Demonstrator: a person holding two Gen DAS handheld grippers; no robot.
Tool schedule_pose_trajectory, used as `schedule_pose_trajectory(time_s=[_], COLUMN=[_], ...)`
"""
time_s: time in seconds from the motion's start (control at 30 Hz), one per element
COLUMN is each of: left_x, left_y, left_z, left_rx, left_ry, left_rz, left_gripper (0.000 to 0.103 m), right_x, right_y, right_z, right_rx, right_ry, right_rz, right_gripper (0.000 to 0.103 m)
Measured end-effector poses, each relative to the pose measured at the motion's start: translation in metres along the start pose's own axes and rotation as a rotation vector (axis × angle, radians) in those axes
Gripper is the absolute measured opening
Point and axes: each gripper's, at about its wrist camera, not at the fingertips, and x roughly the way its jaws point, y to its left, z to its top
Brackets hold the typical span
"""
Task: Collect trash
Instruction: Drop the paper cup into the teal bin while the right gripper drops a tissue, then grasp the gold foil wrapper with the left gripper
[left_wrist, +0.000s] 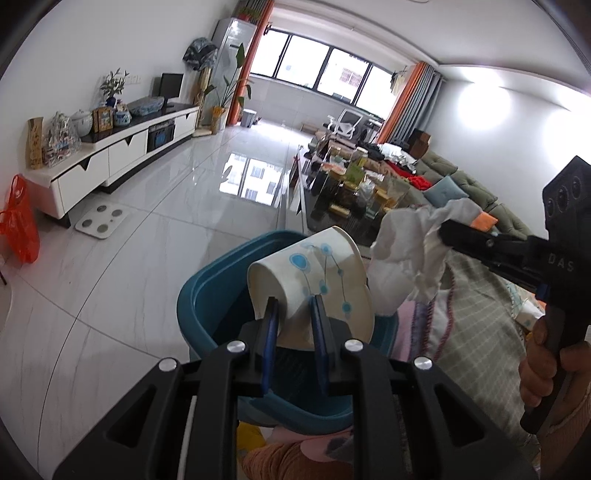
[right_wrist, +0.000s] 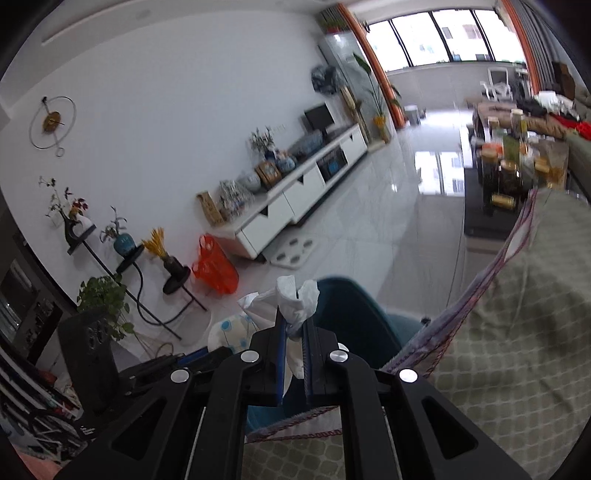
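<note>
Both pairs of fingers are clamped on trash: our left gripper (left_wrist: 293, 312) pinches a crushed paper cup (left_wrist: 314, 280) (white, printed with blue dots) by its wall, and our right gripper (right_wrist: 294, 325) is closed tight on a crumpled white tissue (right_wrist: 295, 295). We hold both over the teal bin (left_wrist: 207, 295), which stands on the pale tiled floor (left_wrist: 147, 236) just beside a checked green cover (right_wrist: 517, 332).

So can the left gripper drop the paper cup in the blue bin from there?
Probably yes. The left gripper holds the squashed paper cup right over the open blue bin, with nothing between them. The right gripper with its tissue hangs alongside, not in the way.
</note>
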Motion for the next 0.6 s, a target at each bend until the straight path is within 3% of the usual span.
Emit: schedule_pose_trajectory(time_s=[0.2,0.4,0.47,0.6], left_x=[0.015,0.019,0.013,-0.005], left_y=[0.006,0.010,0.008,-0.004], left_z=[-0.005,-0.007,-0.006,0.001], left_rx=[-0.021,-0.049,-0.046,-0.010], left_ry=[0.047,0.061,0.043,-0.026], left_rz=[0.018,0.029,0.032,0.025], left_gripper=[0.020,0.027,0.027,0.041], right_x=[0.017,0.016,0.011,-0.008], right_y=[-0.010,-0.015,-0.016,-0.012], right_z=[-0.008,-0.011,-0.012,-0.014], right_rx=[0.044,0.058,0.058,0.031], right_ry=[0.080,0.084,0.078,0.044], right_rz=[-0.032,-0.058,-0.058,-0.056], right_gripper=[0.012,0.038,0.042,0.048])
